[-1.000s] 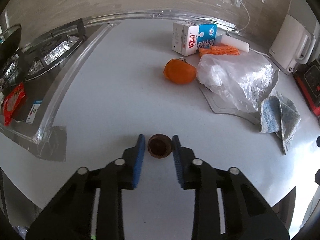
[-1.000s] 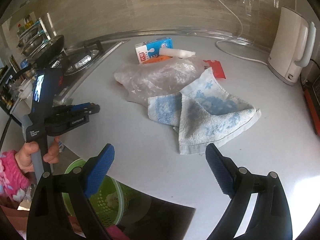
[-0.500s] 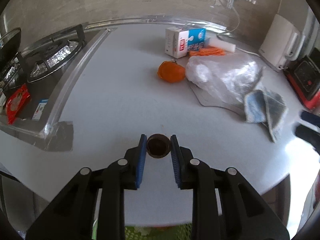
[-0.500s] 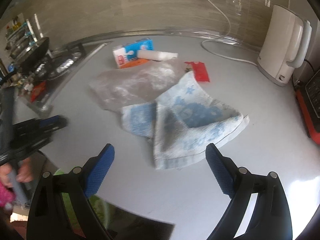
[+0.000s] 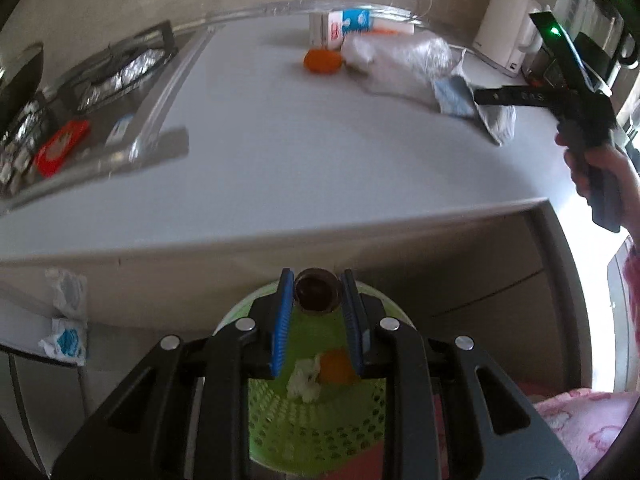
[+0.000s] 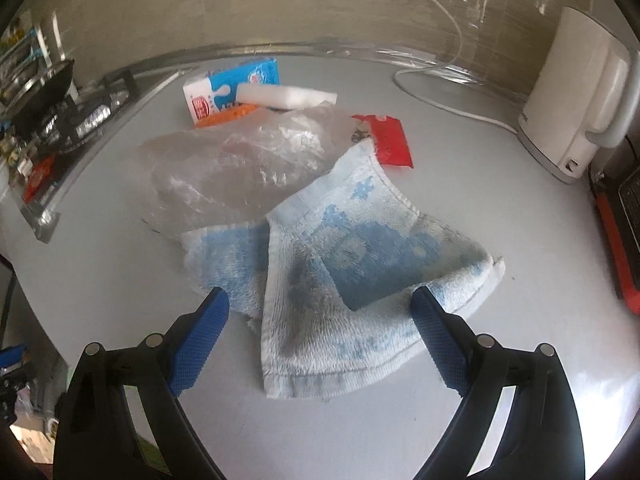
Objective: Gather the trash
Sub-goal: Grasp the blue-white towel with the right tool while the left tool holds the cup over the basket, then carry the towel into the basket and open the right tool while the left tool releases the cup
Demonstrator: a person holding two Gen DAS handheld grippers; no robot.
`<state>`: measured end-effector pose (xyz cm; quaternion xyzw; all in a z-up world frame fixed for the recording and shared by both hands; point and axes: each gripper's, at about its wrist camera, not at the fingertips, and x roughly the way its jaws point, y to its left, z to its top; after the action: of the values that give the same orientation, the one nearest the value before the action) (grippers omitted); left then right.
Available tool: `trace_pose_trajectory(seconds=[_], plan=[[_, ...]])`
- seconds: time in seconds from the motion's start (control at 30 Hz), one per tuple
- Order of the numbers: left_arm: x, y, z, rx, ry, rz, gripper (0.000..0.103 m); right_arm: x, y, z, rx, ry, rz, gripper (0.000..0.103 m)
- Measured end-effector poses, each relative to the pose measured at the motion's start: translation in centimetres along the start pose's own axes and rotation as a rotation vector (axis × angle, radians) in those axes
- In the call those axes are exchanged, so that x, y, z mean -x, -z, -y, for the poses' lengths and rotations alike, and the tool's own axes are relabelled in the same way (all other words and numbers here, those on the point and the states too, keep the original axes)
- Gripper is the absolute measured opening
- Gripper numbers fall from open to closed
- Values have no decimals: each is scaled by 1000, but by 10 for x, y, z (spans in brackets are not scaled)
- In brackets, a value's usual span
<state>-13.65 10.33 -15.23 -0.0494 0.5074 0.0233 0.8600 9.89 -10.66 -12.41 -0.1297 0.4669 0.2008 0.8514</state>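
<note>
So the left gripper (image 5: 316,294) has its blue-padded fingers (image 5: 282,320) clamped on a small dark brown round cup (image 5: 317,293), holding it out past the edge of the grey bench (image 5: 280,152) and right above a lime green perforated plastic basket (image 5: 320,412). Down in that basket there's already a crumpled white scrap (image 5: 304,380) and an orange piece (image 5: 335,367) next to it. Up on the bench, toward the back, sits an orange round peel-like lump (image 5: 322,60) beside a blue and white milk carton (image 5: 346,28) and a crinkly clear plastic bag (image 5: 400,66), though this view is pretty blurry. The right gripper (image 6: 320,340) hangs over a blue and white terry cloth (image 6: 344,280), fingers (image 6: 200,344) spread wide, one either side of the cloth's near part and nothing between them gripped. Behind the cloth the clear bag lies partly under it, then a red flat wrapper (image 6: 390,140) at its far corner, a white foam block (image 6: 286,96) resting against the carton, and an orange strip (image 6: 228,116) just below that. A white electric kettle (image 6: 580,100) stands off to the right by the wall, with a gas hob (image 6: 80,120) on the left side.
</note>
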Motion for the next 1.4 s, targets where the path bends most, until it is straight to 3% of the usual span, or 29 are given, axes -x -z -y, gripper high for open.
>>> trace_pose_trajectory(seconds=[0.03,0.23,0.3,0.33,0.57,0.9,1.0,1.2,1.4], plan=[[0,4,-1,16,1,-4,24,-3,0,-2,11,6,-5,89],[5,10,-5,71,4,21,24,-10,5,-9,72,54,-26,56],[9,8,-4,69,2,31,24,-9,6,-8,73,64,-24,21],[10,6,-3,65,-1,37,24,-7,6,-6,68,60,-26,16],[23,-12,8,52,5,80,24,22,0,5,34,17,50,13],[58,-40,15,33,22,172,24,149,-34,-17,83,-37,299,13],[71,-39,12,33,19,191,24,188,-35,-39,125,-107,360,13],[88,-24,-1,26,-3,198,24,220,-19,-87,186,-293,359,13],[86,4,-12,38,-17,153,24,201,19,-144,249,-447,242,13]])
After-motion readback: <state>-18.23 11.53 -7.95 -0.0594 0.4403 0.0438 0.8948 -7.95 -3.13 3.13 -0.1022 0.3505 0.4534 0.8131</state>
